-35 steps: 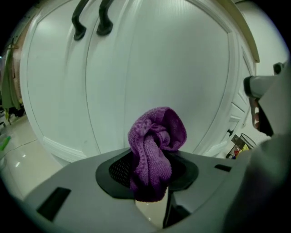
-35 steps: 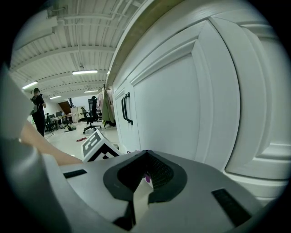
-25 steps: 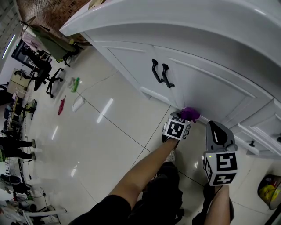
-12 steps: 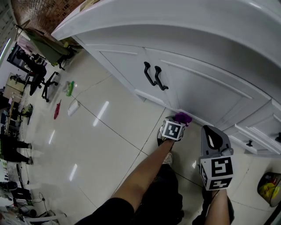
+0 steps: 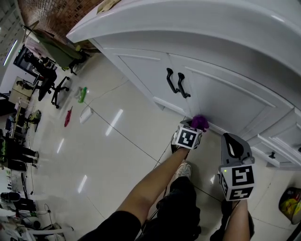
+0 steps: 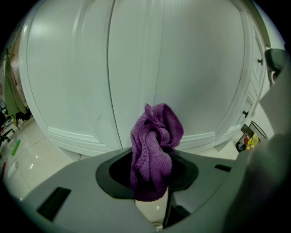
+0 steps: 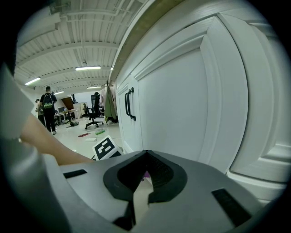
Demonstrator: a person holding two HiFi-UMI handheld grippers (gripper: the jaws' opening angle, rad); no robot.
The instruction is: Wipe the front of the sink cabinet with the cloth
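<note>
While the left gripper point(image 6: 152, 172) clamps the bunched purple cloth point(image 6: 155, 136) at the lower edge of the cabinet point(image 5: 221, 99) door, the right gripper point(image 7: 145, 159) hangs nearby, jaws closed on nothing.

I'm not finding a single word or number that can be read. The left gripper point(image 5: 196, 126) is carrying a cube point(image 5: 188, 138) showing only a black-and-white square marker, no letters. The right gripper point(image 5: 229, 139) is carrying a second cube point(image 5: 237, 181) showing two more such patterns. A sheet point(image 5: 109, 4) is lying on the countertop at the top edge, too small to read. The yellow packet point(image 5: 288, 204) at the lower right is showing only blurred print.
</note>
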